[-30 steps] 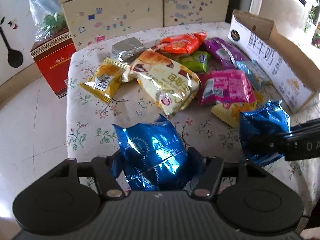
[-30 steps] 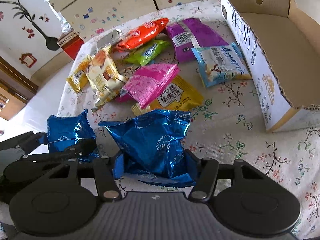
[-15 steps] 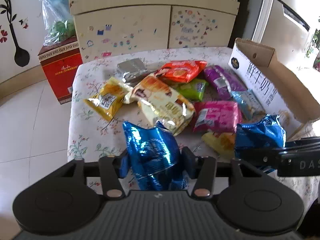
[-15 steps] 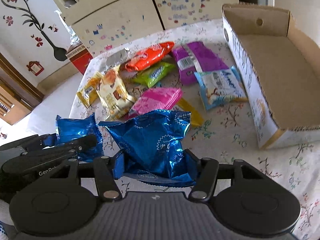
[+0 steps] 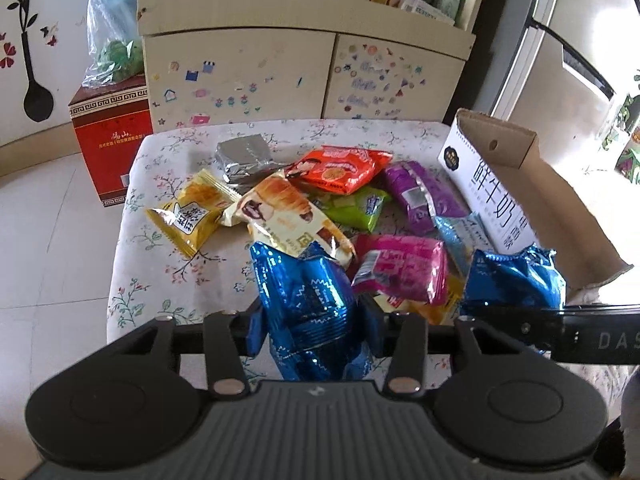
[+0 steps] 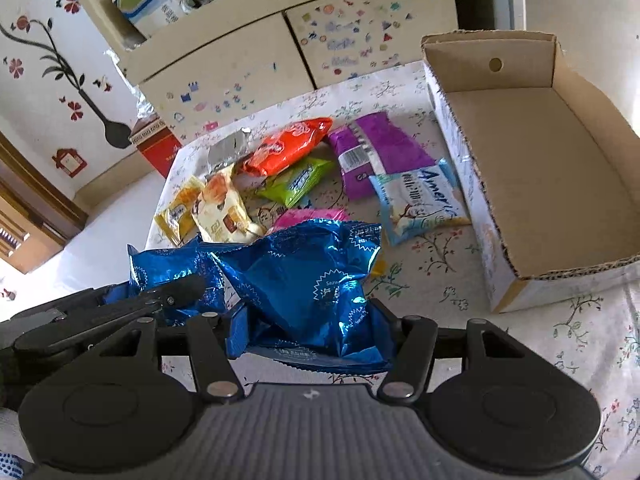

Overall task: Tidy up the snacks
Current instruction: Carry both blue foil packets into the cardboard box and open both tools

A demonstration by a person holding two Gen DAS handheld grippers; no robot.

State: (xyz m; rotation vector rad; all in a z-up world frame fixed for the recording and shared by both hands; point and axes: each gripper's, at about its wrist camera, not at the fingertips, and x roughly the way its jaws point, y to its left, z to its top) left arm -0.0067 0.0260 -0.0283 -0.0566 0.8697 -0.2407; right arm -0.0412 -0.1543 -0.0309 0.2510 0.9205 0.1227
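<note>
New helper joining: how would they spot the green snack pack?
Start at the cardboard box on the table's right side. Left of it lie the purple pack and then the orange pack; the green pack sits just below the orange one, the only lime-green wrapper.

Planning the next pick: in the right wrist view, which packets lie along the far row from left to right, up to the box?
Silver packet → orange packet → purple packet → cardboard box.
</note>
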